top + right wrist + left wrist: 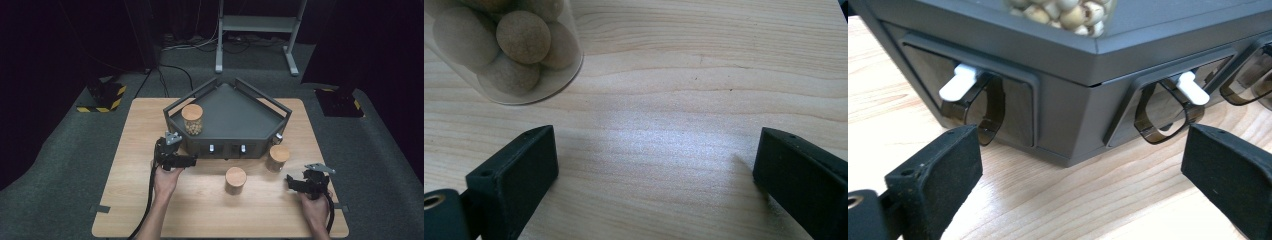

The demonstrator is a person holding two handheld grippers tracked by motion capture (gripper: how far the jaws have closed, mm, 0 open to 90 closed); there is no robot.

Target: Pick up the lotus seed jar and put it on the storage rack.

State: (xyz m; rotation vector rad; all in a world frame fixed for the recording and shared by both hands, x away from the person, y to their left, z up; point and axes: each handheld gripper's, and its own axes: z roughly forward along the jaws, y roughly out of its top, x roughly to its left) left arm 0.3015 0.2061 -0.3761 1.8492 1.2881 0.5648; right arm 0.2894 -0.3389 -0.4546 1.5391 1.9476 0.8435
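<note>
- Jar of cork balls (506, 47) stands on the table (684, 100), just ahead and left of your right hand-held gripper (654, 165), apart from its wide-open, empty jaws.
- Its long axis is upright.
- Your left hand-held gripper (1078, 170), also wide and empty, faces the grey tray (1068, 125); right is nearer.

One camera sits high up and looks forward and down on the whole surface (150, 210). The left claw's camera is very close to the dark tray's (1068, 125) front corner. The right claw's camera looks down at the wood, close beside a jar (504, 50).
</note>
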